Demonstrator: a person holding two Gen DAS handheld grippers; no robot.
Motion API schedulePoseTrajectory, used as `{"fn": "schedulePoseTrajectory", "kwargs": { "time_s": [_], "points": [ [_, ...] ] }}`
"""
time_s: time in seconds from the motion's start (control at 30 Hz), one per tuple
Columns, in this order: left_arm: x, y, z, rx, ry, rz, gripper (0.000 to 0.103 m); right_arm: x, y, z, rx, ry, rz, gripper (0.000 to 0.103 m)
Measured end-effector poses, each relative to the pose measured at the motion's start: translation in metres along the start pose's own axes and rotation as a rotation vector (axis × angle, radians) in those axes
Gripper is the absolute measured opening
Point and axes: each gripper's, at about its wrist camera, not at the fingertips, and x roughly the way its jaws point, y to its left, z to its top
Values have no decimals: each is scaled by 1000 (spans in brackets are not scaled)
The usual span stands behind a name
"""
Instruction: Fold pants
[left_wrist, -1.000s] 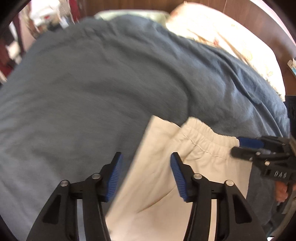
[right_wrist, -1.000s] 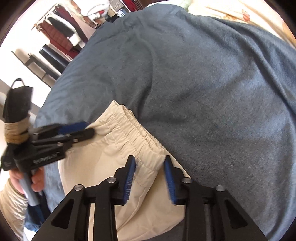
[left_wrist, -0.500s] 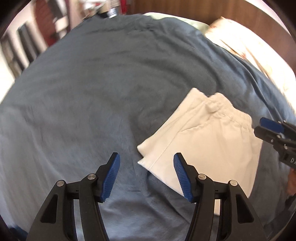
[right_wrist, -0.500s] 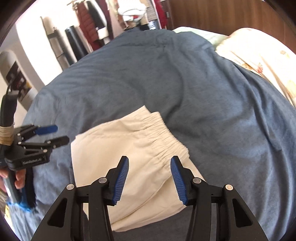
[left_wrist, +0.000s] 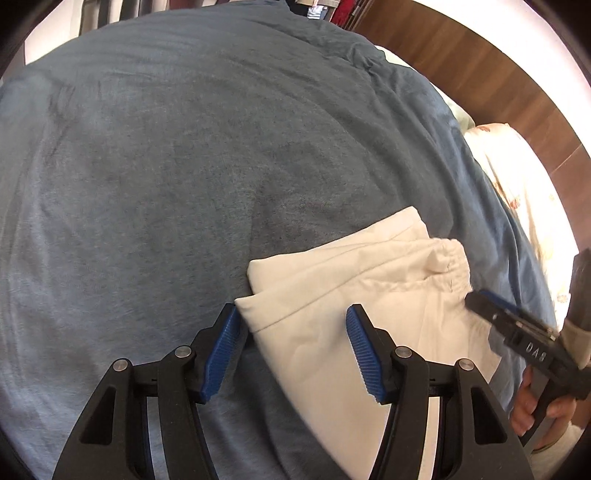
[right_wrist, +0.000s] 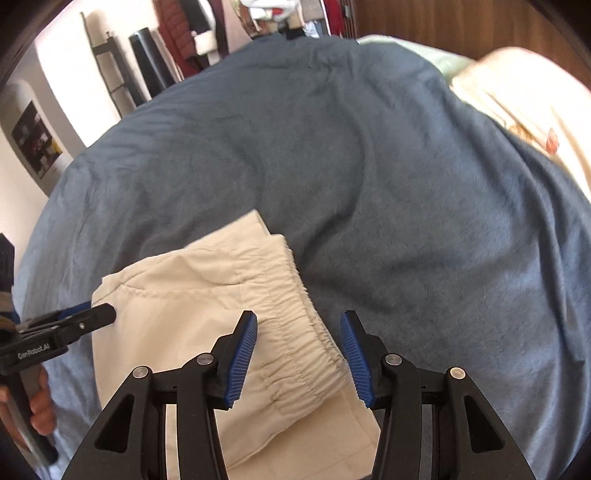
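Hovering over the cream pants (left_wrist: 354, 295), I am keeping the left hand-held gripper (left_wrist: 291, 350) and right hand-held gripper (right_wrist: 299, 358) spread apart, gripping nothing, since the pants are lying folded compactly on the blue bed cover (left_wrist: 184, 166), seemingly finished.

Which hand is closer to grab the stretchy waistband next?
The right, probably. The right gripper is open with the waistband of the cream pants right between its fingers. The left gripper, also open, is over the folded edge, away from it.
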Motion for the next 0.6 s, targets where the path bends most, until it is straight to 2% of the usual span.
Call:
{"fn": "schedulePoseTrajectory", "kwargs": {
  "time_s": [0.13, 0.37, 0.6],
  "points": [
    [10, -4, 2, 4, 14, 16, 58, 8, -5, -6, 6, 25, 9, 48],
    [19, -15, 0, 53, 11, 78, 59, 11, -22, -16, 69, 38, 34, 57],
    [23, -19, -2, 88, 5, 110, 58, 17, -35, -23, 164, 71, 93, 57]
  ]
}}
